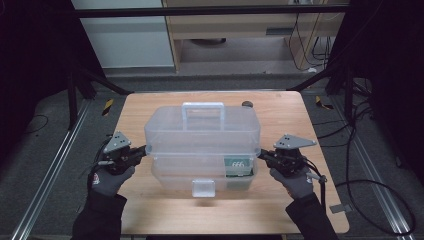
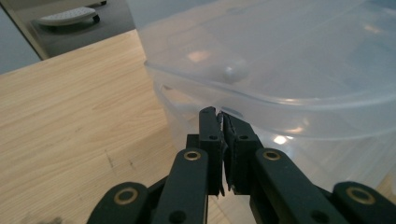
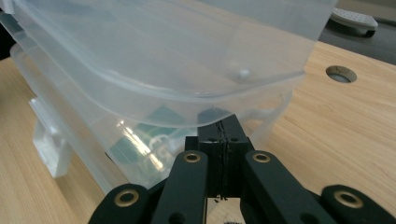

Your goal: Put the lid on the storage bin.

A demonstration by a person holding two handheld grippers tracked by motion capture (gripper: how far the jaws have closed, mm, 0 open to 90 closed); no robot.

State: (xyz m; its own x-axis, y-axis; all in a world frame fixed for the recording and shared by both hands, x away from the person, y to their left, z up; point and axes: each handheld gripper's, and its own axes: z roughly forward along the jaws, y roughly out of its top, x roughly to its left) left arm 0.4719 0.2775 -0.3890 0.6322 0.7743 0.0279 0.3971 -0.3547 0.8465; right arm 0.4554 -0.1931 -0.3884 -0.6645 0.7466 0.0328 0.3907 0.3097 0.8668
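Clear storage box (image 1: 202, 145) is seen mid-frame on the table (image 1: 150, 210); left gripper (image 1: 145, 148) and right gripper (image 1: 260, 154), jaws pressed together, are tucked under its lid rim at either end.

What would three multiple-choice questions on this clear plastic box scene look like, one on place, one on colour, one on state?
1. Where is the white handle of the clear plastic storage box?
A. On its lid
B. On the wooden table
C. Under the box

2. What colour is the packet inside the box?
A. Red
B. Green
C. Yellow

3. How do the right hand-held gripper jaws stand?
A. Wide open
B. Shut
C. Around a cup

Answers: 1 A, the handle stands on the lid's top. 2 B, green shows through the clear wall. 3 B, the jaws meet under the lid's rim, nothing visible between them.
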